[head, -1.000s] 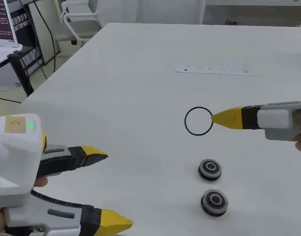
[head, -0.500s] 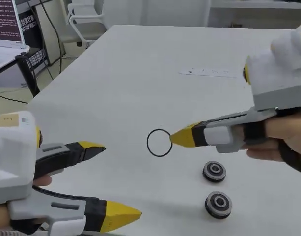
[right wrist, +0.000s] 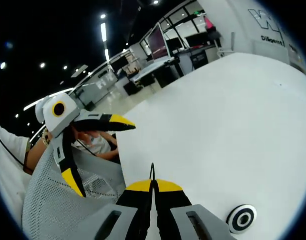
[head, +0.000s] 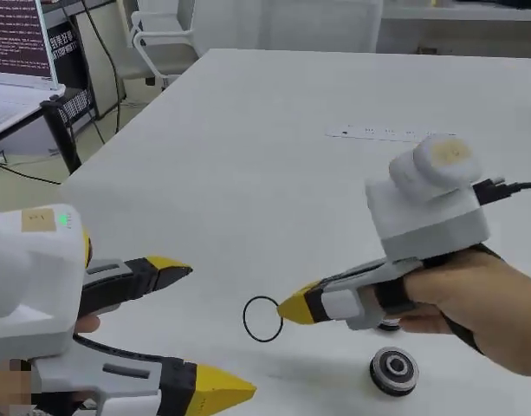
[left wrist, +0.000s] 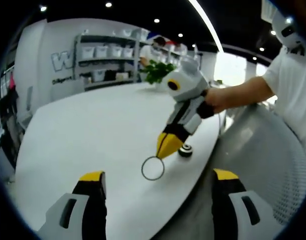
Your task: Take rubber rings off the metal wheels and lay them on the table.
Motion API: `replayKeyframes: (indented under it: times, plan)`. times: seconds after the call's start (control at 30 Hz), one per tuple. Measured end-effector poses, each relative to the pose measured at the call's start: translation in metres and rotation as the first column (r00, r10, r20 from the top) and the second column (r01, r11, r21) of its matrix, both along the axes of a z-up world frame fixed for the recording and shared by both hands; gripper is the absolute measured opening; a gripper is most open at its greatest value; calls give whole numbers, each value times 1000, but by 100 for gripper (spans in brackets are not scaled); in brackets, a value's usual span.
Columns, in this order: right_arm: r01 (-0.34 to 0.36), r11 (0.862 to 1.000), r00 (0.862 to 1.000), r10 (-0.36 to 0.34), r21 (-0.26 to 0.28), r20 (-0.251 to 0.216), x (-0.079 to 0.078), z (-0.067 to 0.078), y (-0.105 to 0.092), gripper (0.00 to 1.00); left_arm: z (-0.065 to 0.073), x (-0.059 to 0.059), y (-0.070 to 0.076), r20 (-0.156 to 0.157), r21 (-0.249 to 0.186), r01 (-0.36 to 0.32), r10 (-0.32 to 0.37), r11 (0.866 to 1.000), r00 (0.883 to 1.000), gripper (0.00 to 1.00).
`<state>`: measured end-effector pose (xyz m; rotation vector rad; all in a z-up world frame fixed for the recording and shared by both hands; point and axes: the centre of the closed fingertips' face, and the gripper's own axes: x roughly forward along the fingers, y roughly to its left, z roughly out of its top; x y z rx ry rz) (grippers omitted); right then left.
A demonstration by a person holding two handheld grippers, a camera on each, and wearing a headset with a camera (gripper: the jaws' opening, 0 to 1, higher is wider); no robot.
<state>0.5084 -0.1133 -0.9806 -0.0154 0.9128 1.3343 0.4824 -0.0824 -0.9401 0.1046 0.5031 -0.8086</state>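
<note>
I judge that I am at the step of laying one rubber ring (head: 262, 318) down. My right gripper (head: 288, 308) has its jaws pressed together on the edge of the ring. In the right gripper view the ring is a thin dark line rising from between the yellow tips. It is held out low over the white bench (head: 248, 156), near the edge closest to me, and I cannot tell if it touches the surface already. The left gripper (head: 204, 334) waits just beside it with jaws wide apart, holding nothing.

The next move asks me to lower the ring until it lies flat, then part the jaws and draw back without dragging it. After that comes the metal wheel (head: 393, 368) near my right hand. A second wheel (head: 388, 327) is half hidden behind the gripper.

The ring is thin, black and keeps a clean circle. I think it is light and soft, so it may cling to a jaw at release.
</note>
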Motion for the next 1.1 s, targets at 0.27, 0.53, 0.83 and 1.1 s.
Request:
replayKeyframes:
  times: [0.27, 0.53, 0.83, 1.1]
  plan:
    - [34, 998, 998, -37, -49, -55, 1, -26, -10, 0, -4, -1, 1, -16, 19, -1, 1, 1000, 1000, 87]
    - [35, 996, 999, -38, -83, -34, 3, -36, -15, 0, -5, -1, 3, -22, 20, -9, 10, 1000, 1000, 86]
    - [53, 994, 998, -55, -94, -11, 10, -39, -19, 0, -6, -2, 4, -30, 18, -16, 17, 1000, 999, 86]
    - [87, 992, 996, -86, -92, 12, 20, -35, -24, 5, -4, 0, 6, -28, 3, -38, 38, 999, 999, 85]
